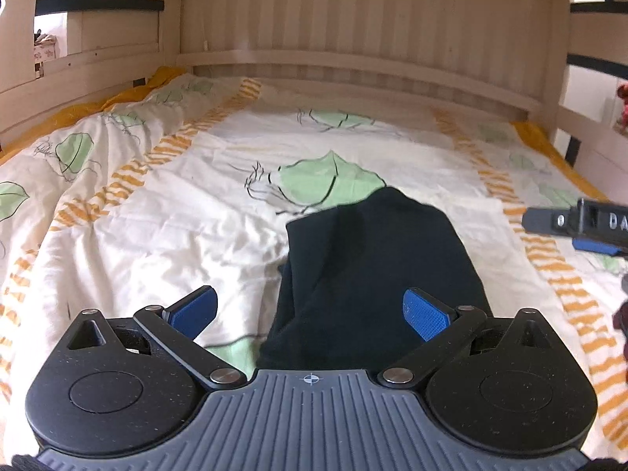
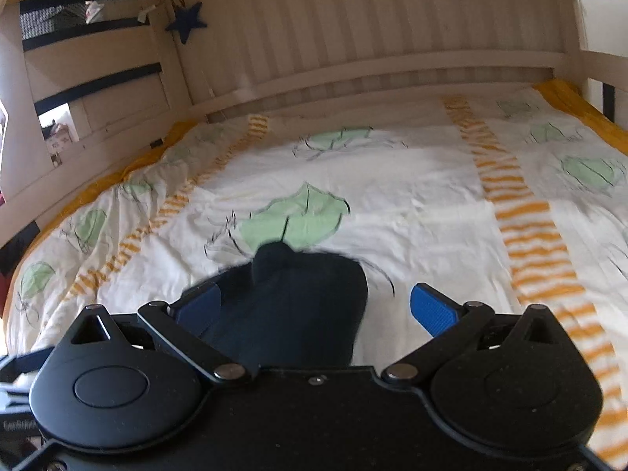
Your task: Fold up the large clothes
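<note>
A dark navy garment (image 1: 376, 271) lies in a long narrow fold on the bed's patterned quilt (image 1: 188, 196). My left gripper (image 1: 310, 312) hovers above its near part with jaws spread wide and nothing between the blue pads. The other gripper's finger (image 1: 573, 223) pokes in from the right edge of this view. In the right wrist view the same garment (image 2: 298, 306) lies below my right gripper (image 2: 314, 310), whose jaws also stand wide open, clear of the cloth. The garment's near end is hidden behind both gripper bodies.
The white quilt (image 2: 412, 204) with green leaves and orange stripes covers the whole bed. A pale wooden headboard (image 1: 353, 31) and side rails (image 2: 98, 90) enclose it. A blue star (image 2: 186, 21) hangs on the left post. A dark red object (image 1: 622, 314) shows at the right edge.
</note>
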A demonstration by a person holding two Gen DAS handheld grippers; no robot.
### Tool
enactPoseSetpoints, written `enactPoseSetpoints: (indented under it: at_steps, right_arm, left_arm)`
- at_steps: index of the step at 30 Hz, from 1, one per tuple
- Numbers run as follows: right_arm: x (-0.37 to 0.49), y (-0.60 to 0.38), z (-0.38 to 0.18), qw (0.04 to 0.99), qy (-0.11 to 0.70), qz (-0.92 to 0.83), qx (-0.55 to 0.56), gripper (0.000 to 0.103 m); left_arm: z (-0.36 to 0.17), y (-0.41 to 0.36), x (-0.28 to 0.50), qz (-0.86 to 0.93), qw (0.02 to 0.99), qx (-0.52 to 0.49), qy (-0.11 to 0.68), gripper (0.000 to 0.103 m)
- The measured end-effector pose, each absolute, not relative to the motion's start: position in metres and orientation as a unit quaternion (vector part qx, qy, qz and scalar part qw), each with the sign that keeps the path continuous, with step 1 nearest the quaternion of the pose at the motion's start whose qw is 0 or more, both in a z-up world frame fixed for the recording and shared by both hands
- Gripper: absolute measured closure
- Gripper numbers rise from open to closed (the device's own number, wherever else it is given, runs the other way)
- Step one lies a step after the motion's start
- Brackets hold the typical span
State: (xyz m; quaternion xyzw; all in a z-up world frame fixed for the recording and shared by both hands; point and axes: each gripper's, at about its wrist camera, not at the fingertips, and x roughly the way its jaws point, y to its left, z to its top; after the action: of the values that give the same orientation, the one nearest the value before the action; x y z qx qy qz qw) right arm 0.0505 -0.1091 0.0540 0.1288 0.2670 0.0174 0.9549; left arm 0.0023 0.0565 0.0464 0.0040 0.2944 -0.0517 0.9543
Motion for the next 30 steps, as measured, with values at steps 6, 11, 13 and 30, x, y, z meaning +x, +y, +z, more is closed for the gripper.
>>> enactPoseSetpoints:
  at_steps: [6, 11, 13, 30]
  right_arm:
    - [0.019, -0.1, 0.039, 0.947, 0.293, 0.013, 0.128, 0.001]
    - [-0.005, -0.097, 0.031, 0.946, 0.298, -0.001, 0.128, 0.001]
    - [-0.012, -0.096, 0.028, 0.945, 0.303, -0.006, 0.125, 0.001]
    - [-0.035, -0.087, 0.017, 0.943, 0.317, -0.022, 0.095, 0.001]
  left_arm:
    - [0.042, 0.049, -0.012, -0.033, 0.948, 0.013, 0.318, 0.001]
    - [0.04, 0.046, -0.023, -0.02, 0.946, 0.022, 0.323, 0.001]
    - [0.039, 0.046, -0.027, -0.019, 0.945, 0.02, 0.327, 0.001]
    - [0.029, 0.045, -0.037, -0.01, 0.939, 0.021, 0.343, 0.001]
